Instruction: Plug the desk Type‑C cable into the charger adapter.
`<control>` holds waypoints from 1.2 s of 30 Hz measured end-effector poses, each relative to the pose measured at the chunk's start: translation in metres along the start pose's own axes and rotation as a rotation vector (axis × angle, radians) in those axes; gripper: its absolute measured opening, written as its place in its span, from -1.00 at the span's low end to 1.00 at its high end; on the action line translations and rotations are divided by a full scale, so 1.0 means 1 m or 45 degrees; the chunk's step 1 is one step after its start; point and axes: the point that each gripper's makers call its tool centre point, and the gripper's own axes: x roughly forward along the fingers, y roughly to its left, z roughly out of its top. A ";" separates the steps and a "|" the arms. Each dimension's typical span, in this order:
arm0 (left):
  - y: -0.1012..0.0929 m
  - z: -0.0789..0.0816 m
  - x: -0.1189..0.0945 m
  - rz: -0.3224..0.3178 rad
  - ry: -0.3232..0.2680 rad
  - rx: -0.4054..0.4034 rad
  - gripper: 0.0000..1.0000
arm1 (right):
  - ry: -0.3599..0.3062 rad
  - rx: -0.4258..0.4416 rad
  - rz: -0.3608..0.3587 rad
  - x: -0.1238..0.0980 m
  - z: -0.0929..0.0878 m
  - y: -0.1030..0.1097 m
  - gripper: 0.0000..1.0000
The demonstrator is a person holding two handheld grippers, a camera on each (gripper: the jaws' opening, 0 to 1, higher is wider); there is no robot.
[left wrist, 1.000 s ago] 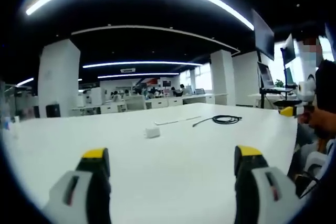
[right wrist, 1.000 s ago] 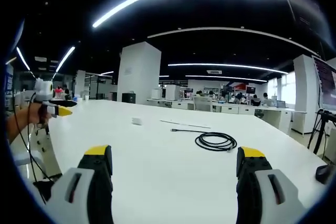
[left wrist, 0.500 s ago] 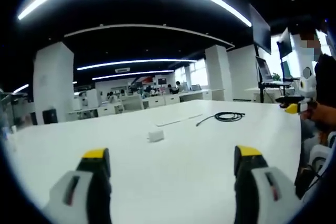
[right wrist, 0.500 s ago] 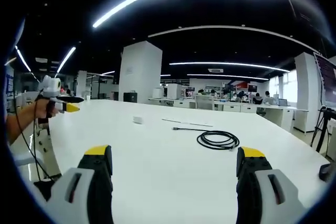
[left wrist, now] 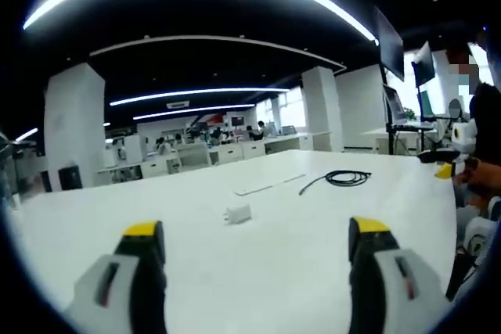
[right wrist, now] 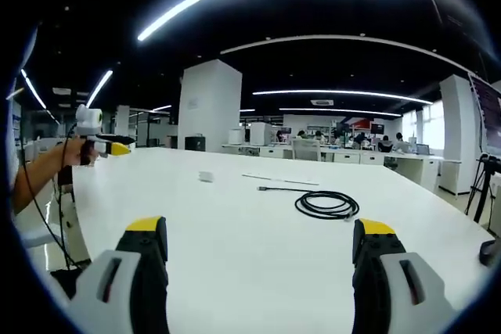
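cable (right wrist: pixel 327 206) well ahead of right claw (right wrist: pixel 258 260)

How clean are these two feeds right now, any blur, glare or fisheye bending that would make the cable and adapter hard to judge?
Left gripper view: soft overall, the small white charger adapter and coiled black cable lack crisp edges. Right gripper view: sharper, the cable reads clearly, the adapter is tiny. Both views: ceiling light strips bow strongly from fisheye distortion, and the glossy white table is bright but not blown out.

Smooth, faintly glossy white table (right wrist: pixel 235 232); matt black cable (right wrist: pixel 327 206), seemingly rubbery
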 end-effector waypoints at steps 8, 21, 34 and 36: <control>0.011 0.005 0.029 -0.037 0.042 0.057 0.96 | 0.016 0.001 0.009 0.002 -0.004 0.001 1.00; 0.019 0.003 0.074 -0.101 0.117 0.080 0.94 | 0.028 0.011 0.021 0.007 -0.007 0.004 1.00; 0.023 -0.006 0.110 -0.159 0.171 0.111 0.89 | 0.033 0.019 0.046 0.018 -0.007 0.009 1.00; 0.024 -0.008 0.115 -0.159 0.172 0.118 0.86 | 0.031 0.018 0.050 0.019 -0.006 0.009 1.00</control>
